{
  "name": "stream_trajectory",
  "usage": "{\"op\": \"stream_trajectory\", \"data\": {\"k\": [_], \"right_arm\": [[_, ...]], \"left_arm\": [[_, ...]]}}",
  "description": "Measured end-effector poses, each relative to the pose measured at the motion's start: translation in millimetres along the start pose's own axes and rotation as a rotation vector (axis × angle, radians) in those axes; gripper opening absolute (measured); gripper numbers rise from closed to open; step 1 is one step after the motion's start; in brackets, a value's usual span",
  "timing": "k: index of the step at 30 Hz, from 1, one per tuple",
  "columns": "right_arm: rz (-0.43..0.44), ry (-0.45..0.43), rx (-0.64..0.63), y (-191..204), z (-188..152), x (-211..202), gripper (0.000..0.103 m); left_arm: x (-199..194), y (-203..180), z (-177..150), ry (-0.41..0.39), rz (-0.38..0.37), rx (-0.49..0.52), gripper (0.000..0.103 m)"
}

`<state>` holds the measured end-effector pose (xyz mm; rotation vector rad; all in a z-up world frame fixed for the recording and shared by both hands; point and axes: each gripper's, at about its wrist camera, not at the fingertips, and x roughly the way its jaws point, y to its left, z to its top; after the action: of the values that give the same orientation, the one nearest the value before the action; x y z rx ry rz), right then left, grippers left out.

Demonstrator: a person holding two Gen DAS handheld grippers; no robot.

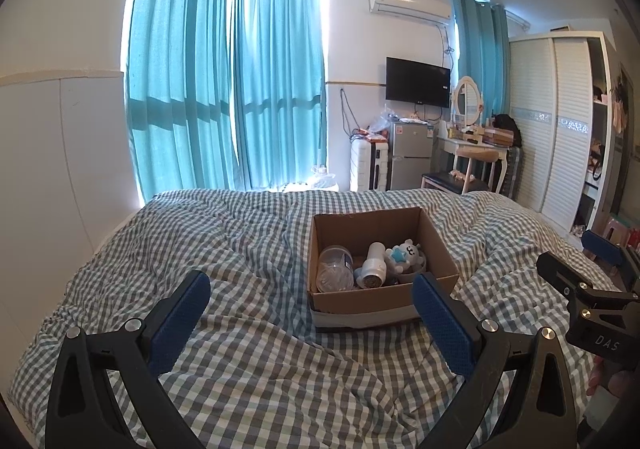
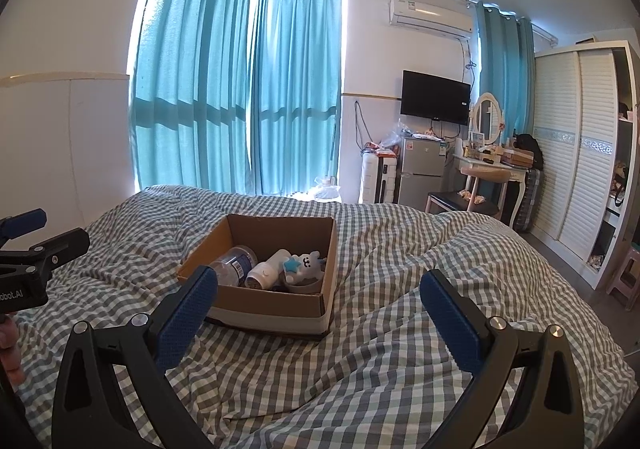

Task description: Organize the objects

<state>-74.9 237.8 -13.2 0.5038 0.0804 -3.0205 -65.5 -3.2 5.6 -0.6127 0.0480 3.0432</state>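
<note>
Left wrist view: our left gripper (image 1: 312,291) is spread wide with nothing between its blue pads, held above the checked bedspread (image 1: 248,361). The cardboard box (image 1: 372,305) sits just ahead and to the right of it, near the right pad. Inside lie a clear jar (image 1: 334,267), a white bottle (image 1: 374,263) and a small bear toy (image 1: 406,255), crowded toward the near wall. The right gripper (image 1: 600,269) shows at the far right edge.

Right wrist view: our right gripper (image 2: 318,291) is also fully open and empty — the box (image 2: 276,315) lies ahead and to its left, behind the left pad. No loose items show on the bedspread (image 2: 380,369).

We judge the things already gathered. If one needs resettling, we'd come straight down over the box, pads clear of its walls, and pinch the bottle across its body — the soft bedding may let the box tip.
</note>
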Motion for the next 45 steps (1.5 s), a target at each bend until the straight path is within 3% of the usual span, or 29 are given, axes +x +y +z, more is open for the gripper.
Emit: {"op": "stream_trajectory", "data": {"k": [45], "right_arm": [[0.020,0.042,-0.012,5,-8,2,0.102]], "left_arm": [[1,-1,-11,0.016,0.018,0.013,0.103]]}}
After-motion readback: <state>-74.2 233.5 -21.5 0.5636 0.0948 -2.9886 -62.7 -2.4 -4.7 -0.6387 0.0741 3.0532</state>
